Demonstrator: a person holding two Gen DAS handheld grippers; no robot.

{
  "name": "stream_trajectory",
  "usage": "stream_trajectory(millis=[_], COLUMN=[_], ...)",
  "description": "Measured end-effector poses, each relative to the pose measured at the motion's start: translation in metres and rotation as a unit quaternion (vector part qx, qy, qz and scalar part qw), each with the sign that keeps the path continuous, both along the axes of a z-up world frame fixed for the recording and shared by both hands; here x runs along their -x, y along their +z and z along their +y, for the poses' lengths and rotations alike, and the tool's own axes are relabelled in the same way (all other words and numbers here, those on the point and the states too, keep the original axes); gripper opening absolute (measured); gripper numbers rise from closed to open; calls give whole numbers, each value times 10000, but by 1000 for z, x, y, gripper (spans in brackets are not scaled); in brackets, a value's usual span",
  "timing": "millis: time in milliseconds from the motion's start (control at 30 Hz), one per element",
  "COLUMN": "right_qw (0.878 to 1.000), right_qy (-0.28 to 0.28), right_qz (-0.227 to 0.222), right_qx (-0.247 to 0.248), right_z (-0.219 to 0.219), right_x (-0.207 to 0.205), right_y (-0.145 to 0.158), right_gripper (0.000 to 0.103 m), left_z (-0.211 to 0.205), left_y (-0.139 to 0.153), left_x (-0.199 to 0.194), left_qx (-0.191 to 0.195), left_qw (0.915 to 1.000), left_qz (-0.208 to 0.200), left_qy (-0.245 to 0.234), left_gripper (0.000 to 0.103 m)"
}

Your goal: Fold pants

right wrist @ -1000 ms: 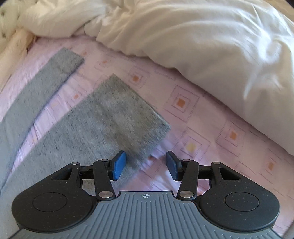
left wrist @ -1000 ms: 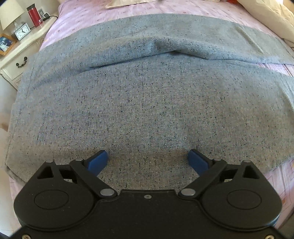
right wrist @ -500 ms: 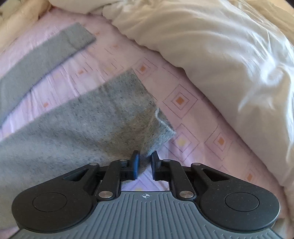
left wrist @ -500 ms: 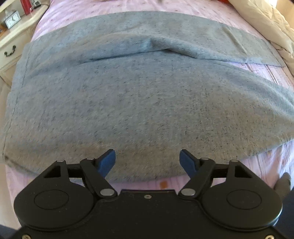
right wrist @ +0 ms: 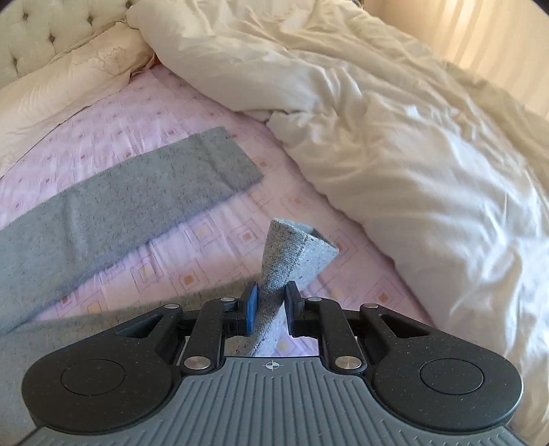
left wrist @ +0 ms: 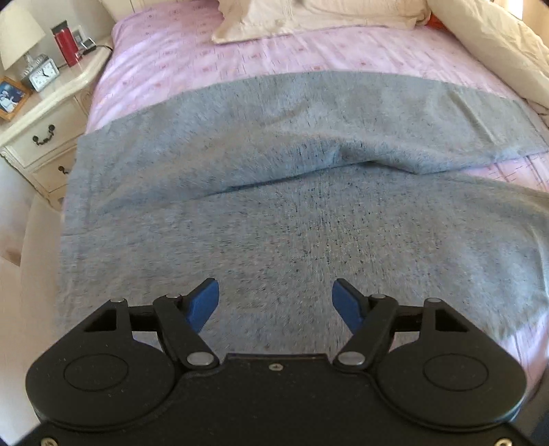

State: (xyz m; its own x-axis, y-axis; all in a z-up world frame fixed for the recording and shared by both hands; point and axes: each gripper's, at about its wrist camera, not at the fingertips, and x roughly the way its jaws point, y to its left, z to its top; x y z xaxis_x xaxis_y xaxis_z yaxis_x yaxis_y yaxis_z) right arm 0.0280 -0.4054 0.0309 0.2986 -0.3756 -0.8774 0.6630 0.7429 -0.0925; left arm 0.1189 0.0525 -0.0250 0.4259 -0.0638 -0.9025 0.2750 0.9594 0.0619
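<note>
Grey speckled pants (left wrist: 291,212) lie spread across the pink bed sheet (left wrist: 308,51), waist to the left, both legs running right. My left gripper (left wrist: 276,302) is open and empty, hovering over the near leg close to the waist. My right gripper (right wrist: 269,305) is shut on the hem of the near leg (right wrist: 295,254) and holds it lifted off the sheet, the cuff sticking up between the fingers. The far leg (right wrist: 130,195) lies flat on the sheet to the left.
A rumpled white duvet (right wrist: 394,120) covers the right side of the bed. Pillows (left wrist: 308,13) lie at the head. A white nightstand (left wrist: 41,113) with a lamp, clock, red bottle (left wrist: 67,44) and photo frame stands at the left.
My right gripper closed on the near leg's hem and lifted it off the sheet. My left gripper stayed open and drew up and back over the pants.
</note>
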Motion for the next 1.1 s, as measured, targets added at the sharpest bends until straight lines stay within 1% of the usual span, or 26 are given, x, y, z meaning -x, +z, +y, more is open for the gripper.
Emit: stream_trajectory(millis=[67,133,200,267,300,367,400,467,533,567,633,667,700,733,767,800,867,900,933,1000,1100], right_qw=[9998,9988,9969,9939,9929,9912,9891,9842,9806,9829,9897,9925,9938,9939,9936,9944,9964,9968,9974,9985,9990], right_qy=[-124,-419,-712,-1029,-1091,-1075,-1180,-1477,-1659,-1604,-1267,-970,-621,-204,156,444,677,694,623,339,-182], right_qz=[96,173,275,397,482,717,785,949,1043,900,469,243,127,89,137,248,359,357,347,361,302], right_qx=[100,207,183,73,-20,-291,-388,-220,-43,-94,-462,-703,-912,-1081,-1113,-925,-361,-183,-136,-215,-267], right_z=[-3,-12,-23,-34,-38,-46,-52,-62,-69,-68,-60,-51,-41,-29,-17,-4,6,5,-2,-27,-64], right_x=[4,14,23,33,38,44,50,64,72,74,72,66,59,48,36,23,1,-8,-16,-23,-16], right_y=[1,3,-1,-6,-12,-25,-32,-42,-47,-47,-42,-41,-41,-44,-48,-53,-59,-62,-66,-75,-79], right_gripper=[16,16,17,19,22,23,23,23,23,23,23,23,23,22,22,22,22,22,22,22,22], left_z=[-3,-2,-1,-2,-3,-8,-10,-13,-15,-16,-17,-17,-18,-18,-19,-20,-23,-24,-24,-24,-23], left_y=[-14,-24,-32,-34,-34,-31,-30,-31,-34,-35,-34,-33,-32,-30,-31,-31,-34,-36,-38,-38,-38], left_x=[-2,1,2,3,5,7,8,10,14,16,18,18,18,17,14,14,15,16,18,19,20], left_qx=[-6,29,64,57,37,73,116,149,79,54,57,93,162,238,306,339,309,265,221,210,245], left_qw=[9999,9998,9995,9994,9995,9994,9992,9987,9985,9984,9983,9983,9982,9980,9978,9975,9972,9972,9971,9971,9970], left_qz=[111,191,307,309,262,196,191,249,255,237,237,258,274,283,292,307,322,308,282,241,242], left_qy=[-75,-95,-70,-117,-169,-281,-335,-427,-488,-511,-521,-508,-499,-503,-514,-537,-599,-634,-670,-697,-687], left_gripper=[74,74,74,74,74,74,74,74,74,74,74,74,74,74,74,74,74,74,74,74,74])
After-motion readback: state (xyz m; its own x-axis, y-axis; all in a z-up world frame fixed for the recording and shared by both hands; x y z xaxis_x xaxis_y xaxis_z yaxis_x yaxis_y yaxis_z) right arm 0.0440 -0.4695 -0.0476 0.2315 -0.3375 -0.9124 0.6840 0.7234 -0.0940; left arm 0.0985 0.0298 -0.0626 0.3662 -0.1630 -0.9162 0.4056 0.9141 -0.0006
